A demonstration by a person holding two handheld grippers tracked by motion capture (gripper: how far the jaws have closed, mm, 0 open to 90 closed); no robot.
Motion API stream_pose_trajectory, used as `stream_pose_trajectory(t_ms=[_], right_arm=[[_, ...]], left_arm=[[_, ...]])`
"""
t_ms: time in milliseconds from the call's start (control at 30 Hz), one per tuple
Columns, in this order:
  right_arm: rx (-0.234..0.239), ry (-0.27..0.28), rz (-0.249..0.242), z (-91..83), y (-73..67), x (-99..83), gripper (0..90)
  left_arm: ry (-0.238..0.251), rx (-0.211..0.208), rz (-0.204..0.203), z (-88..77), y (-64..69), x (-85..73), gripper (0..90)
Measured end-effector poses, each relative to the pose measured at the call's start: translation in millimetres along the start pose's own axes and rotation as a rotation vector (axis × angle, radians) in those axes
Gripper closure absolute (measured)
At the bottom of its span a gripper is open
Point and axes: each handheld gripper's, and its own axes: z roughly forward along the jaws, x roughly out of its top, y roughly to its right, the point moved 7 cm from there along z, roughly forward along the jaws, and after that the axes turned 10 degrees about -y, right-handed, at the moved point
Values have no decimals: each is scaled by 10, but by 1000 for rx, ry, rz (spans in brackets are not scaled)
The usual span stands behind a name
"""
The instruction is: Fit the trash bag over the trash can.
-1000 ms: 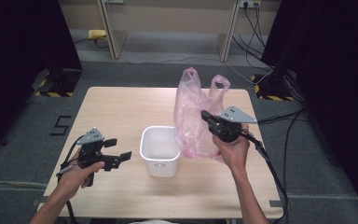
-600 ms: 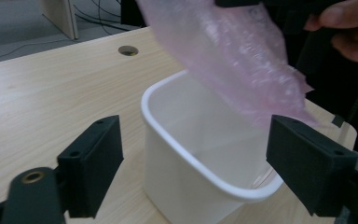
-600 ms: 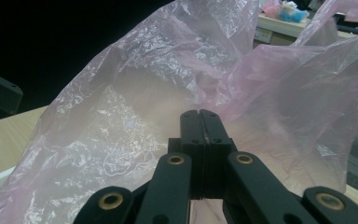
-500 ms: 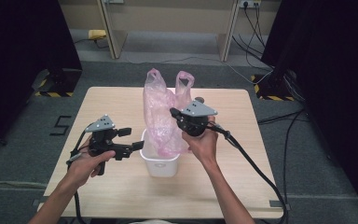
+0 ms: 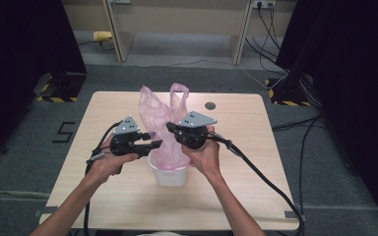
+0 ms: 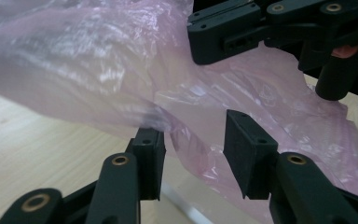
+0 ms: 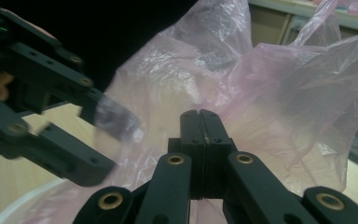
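Table (image 5: 103,196): pale wood, the person's forearms come in from its near edge.
Plastic bag (image 5: 160,110): pink, thin, see-through; stands tall over the middle of the table, two handle loops at the top, its lower end hangs into the white bin.
White bin (image 5: 170,174): small, open-topped, stands mid-table just in front of the hands, bag plastic inside its rim.
Right gripper (image 5: 173,129): held to the right of the bag, jaws pressed flat together with a fold of the bag's film pinched between them.
Left gripper (image 5: 153,140): held to the left of the bag, jaws have just been closing, now at a narrow gap; bag film (image 6: 200,140) lies between the pads, not yet pressed from both sides.
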Motion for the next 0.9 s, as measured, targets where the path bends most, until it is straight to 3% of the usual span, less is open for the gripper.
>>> stream_pose_trajectory(t_ms=[33, 133, 300, 433, 533, 633, 767, 800, 833, 900], right_arm=[[25, -20, -4, 30, -36, -35, 900], [41, -48, -12, 54, -65, -81, 900], [73, -80, -8, 75, -82, -172, 900], [102, -113, -23, 105, -137, -227, 900], [116, -127, -25, 118, -149, -247, 900], [149, -157, -43, 139, -191, -298, 900], [153, -161, -51, 144, -206, -309, 900], [143, -171, -62, 146, -191, -328, 899], [151, -171, -56, 146, -195, -332, 894], [149, -169, -58, 142, -196, -327, 883]], left_arm=[[-11, -8, -4, 33, -4, -13, 575], [-17, -34, -8, 74, -13, -65, 521], [14, -67, -37, -54, -13, -90, 451], [35, -114, -100, -106, -36, -50, 405], [55, -136, -128, -83, -64, -9, 439], [57, -179, -186, 28, -94, 30, 445], [58, -196, -187, 84, -81, 58, 466], [67, -202, -178, 87, -71, 72, 579], [84, -195, -141, 92, -51, 90, 625], [93, -214, -139, 88, -40, 96, 676]])
